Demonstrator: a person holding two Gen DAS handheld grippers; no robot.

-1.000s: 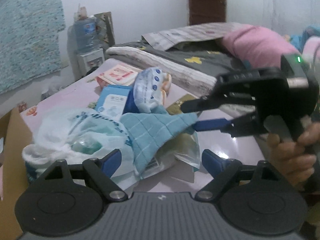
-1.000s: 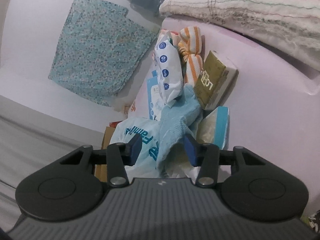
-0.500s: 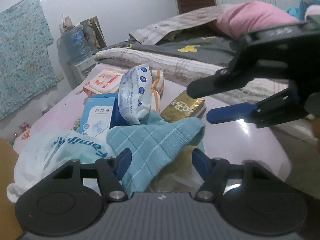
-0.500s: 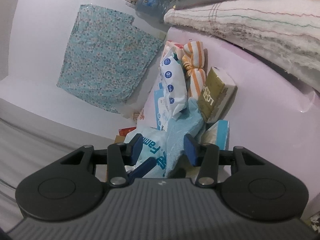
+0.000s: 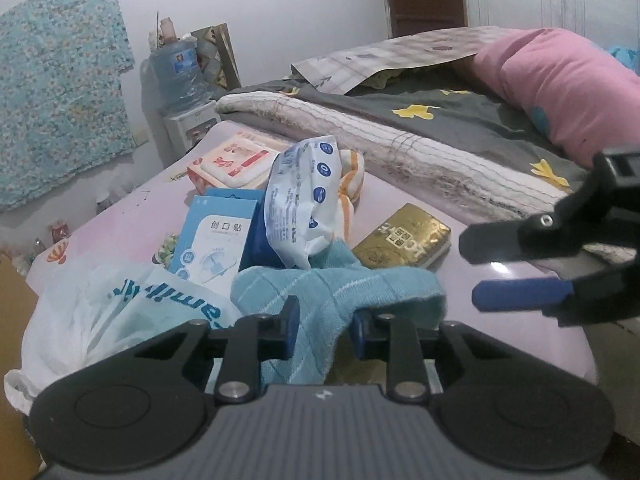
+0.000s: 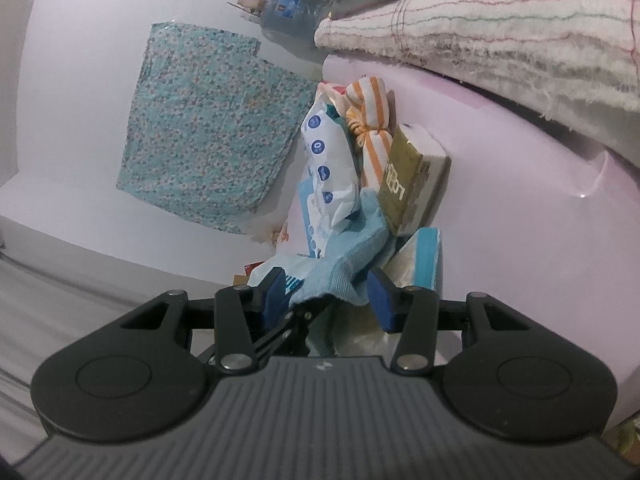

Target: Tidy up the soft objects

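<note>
A light blue checked cloth (image 5: 332, 288) lies bunched on the pink table (image 5: 500, 332), against a white plastic bag (image 5: 100, 312). My left gripper (image 5: 324, 330) is over its near part, jaws closing, and both pads press the fold between them. My right gripper (image 5: 470, 271) hovers at the right, open, its fingertips just clear of the cloth's corner with nothing between them. In the right wrist view the cloth (image 6: 352, 256) lies just ahead of the right gripper (image 6: 328, 294). An orange striped cloth (image 5: 350, 184) lies further back.
Around the cloth are a white wipes pack (image 5: 300, 208), a gold tissue pack (image 5: 404, 238), a blue box (image 5: 214, 244) and a red-and-white box (image 5: 234, 164). A bed with blankets (image 5: 400, 140) and a pink pillow (image 5: 560, 80) borders the table. A cardboard box (image 5: 12, 300) stands left.
My left gripper has moved forward over the blue cloth and its jaws have closed in on it. The right gripper has drawn back to the right, off the cloth's corner.
</note>
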